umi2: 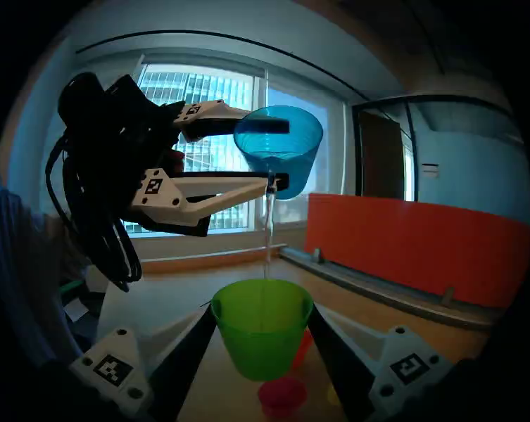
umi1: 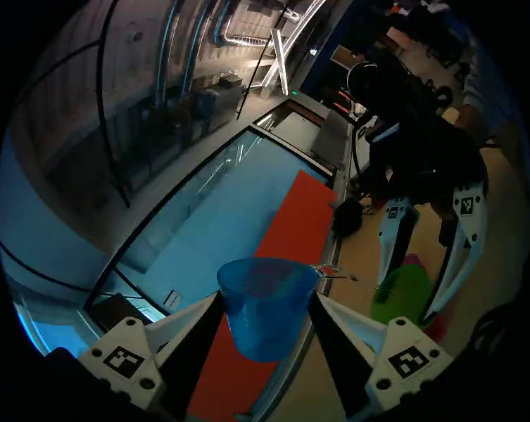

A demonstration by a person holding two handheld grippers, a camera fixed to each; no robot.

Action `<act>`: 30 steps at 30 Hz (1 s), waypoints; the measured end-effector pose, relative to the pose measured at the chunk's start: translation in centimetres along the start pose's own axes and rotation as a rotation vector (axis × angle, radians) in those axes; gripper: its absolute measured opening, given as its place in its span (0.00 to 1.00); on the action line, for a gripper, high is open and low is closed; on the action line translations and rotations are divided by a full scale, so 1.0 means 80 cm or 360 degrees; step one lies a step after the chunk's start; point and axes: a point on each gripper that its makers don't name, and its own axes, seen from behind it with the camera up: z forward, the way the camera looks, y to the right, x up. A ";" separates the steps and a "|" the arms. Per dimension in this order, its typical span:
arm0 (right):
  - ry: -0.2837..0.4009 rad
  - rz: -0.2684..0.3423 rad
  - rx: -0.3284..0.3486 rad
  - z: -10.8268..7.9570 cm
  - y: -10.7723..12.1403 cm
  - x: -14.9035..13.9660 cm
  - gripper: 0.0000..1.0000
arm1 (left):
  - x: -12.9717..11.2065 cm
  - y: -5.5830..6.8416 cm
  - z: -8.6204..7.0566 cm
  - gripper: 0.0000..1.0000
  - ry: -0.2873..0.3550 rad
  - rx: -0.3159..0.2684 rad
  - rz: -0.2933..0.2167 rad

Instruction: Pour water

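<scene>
- Our left claw (umi1: 268, 304) is clamped on the blue cup (umi1: 268, 323). One finger presses on each side of the cup's wall.
- Our right claw (umi2: 262, 318) grips the green cup (umi2: 262, 344) the same way. It holds that cup upright with its mouth up.
- In the right gripper view, the blue cup hangs straight above the green cup, well apart from it.
- The blue cup is tipped over, so its long way lies nearly flat. Its low rim points down at the green cup.
- A thin stream of water (umi2: 267, 232) falls from that low rim into the green cup's mouth.
- What matters most is that the green mouth sits right under the pouring rim. We think that if the blue cup tips more, the stream may land in a new spot. Then the green cup would have to slide to stay under it.
- Both cups are smooth, see-through plastic. They are round and wider at the top than at the bottom.
- We think the pour is partway done. We cannot tell how much water is left in the blue cup.
- Under the green cup is the pale wooden table (umi2: 194, 292), with a small red thing (umi2: 282, 397) on it that may be another cup.
- A flat orange panel (umi2: 419, 239) stands along the far edge of the table.
</scene>
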 end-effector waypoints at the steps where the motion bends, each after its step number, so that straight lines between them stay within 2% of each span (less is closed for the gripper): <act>1: 0.0001 0.0000 -0.0001 0.000 0.000 0.000 0.91 | 0.000 0.000 0.000 0.83 0.0000 0.0001 0.0011; 12: 0.0005 -0.0010 -0.0003 -0.001 0.001 0.003 0.91 | 0.004 -0.002 0.003 0.83 -0.0010 0.0026 0.0143; 21: 0.0004 -0.0024 -0.0014 -0.002 0.002 0.007 0.91 | 0.005 -0.008 0.002 0.83 -0.0020 0.0054 0.0199; 30: 0.0012 -0.0031 -0.0018 -0.004 0.003 0.011 0.91 | 0.012 -0.012 -0.003 0.83 -0.0022 0.0080 0.0292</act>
